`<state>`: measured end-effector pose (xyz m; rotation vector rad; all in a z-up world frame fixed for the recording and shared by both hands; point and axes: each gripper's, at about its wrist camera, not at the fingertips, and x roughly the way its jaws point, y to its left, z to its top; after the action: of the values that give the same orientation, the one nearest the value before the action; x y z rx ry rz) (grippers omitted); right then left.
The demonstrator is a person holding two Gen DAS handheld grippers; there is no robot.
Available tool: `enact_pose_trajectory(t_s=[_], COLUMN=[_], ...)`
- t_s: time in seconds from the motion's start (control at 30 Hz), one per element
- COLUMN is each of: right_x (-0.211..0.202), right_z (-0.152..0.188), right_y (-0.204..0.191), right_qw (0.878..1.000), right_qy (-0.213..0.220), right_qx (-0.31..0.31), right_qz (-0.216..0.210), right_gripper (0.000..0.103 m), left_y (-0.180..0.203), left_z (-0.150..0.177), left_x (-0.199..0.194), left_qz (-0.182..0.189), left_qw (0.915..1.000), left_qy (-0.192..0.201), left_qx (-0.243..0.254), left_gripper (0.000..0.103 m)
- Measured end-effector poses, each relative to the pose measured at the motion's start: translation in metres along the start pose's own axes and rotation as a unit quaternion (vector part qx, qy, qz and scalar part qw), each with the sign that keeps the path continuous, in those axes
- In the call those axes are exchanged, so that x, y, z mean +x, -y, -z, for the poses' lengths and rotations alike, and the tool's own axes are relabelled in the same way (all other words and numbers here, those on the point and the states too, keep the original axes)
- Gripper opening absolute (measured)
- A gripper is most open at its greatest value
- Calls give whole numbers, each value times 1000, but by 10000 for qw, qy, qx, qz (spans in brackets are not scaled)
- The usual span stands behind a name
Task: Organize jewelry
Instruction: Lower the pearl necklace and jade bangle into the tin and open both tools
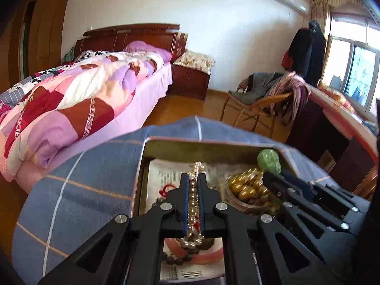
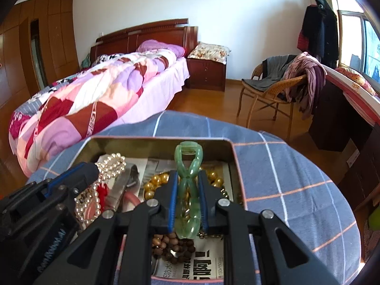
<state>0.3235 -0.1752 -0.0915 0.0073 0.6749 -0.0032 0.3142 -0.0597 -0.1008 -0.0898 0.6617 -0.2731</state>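
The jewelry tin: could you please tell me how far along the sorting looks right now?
Done: golden beads and brown wooden beads lie in the metal tin. In hand: left gripper clamps a pearl strand; right gripper clamps a green jade piece. Left: setting both down.

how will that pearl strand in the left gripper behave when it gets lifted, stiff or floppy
Probably floppy: the pearl strand droops in loops on both sides of the left gripper over the metal tin. Its round, glossy beads look slippery, so it may slide between the fingers. Loose loops could snag the amber beads nearby.
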Motion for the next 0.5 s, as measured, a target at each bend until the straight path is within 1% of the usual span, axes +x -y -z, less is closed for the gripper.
enact_pose_trajectory(t_s=[0.07, 0.1, 0.17, 0.2, 0.23, 0.27, 0.3, 0.37, 0.4, 0.47, 0.5], right_x=[5, 4, 3, 2, 1, -2, -4, -4, -6, -6, -7], right_z=[0, 0, 0, 0, -1, -1, -1, -2, -2, -3, -3], right_y=[-3, -3, -2, 0, 1, 4, 5, 4, 4, 4, 6], right_qw=[9999, 9999, 9998, 10000, 10000, 9999, 9999, 9998, 9997, 9994, 9993], right_qy=[-37, -58, -45, -4, 42, 111, 144, 194, 235, 291, 315], right_qx=[-92, -133, -101, -50, -17, 24, 33, 15, 9, 54, 108], right_qz=[-46, -63, -137, -38, -47, -89, -64, 44, 108, 163, 173], right_gripper=[21, 29, 56, 65, 69, 70, 72, 72, 72, 72, 74], left_y=[-4, -5, -7, -8, -10, -9, -9, -6, -6, -7, -10], left_z=[-1, -1, 0, 0, 0, 0, 0, 0, 0, -1, -2], left_x=[0, 0, 2, 2, 0, -1, -2, -3, -3, -4, -5], left_qz=[43, 38, -4, -128, -152, -154, -188, -314, -375, -461, -492], left_qw=[9999, 9998, 9996, 9994, 9993, 9994, 9994, 9992, 9991, 9986, 9983], left_qy=[-28, -44, -128, -120, -86, -45, -16, 21, 51, 128, 174], left_qx=[-127, -167, -245, -289, -318, -322, -304, -234, -207, -212, -245], left_gripper=[6, 6, 6, 7, 8, 8, 12, 23, 26, 40, 41])
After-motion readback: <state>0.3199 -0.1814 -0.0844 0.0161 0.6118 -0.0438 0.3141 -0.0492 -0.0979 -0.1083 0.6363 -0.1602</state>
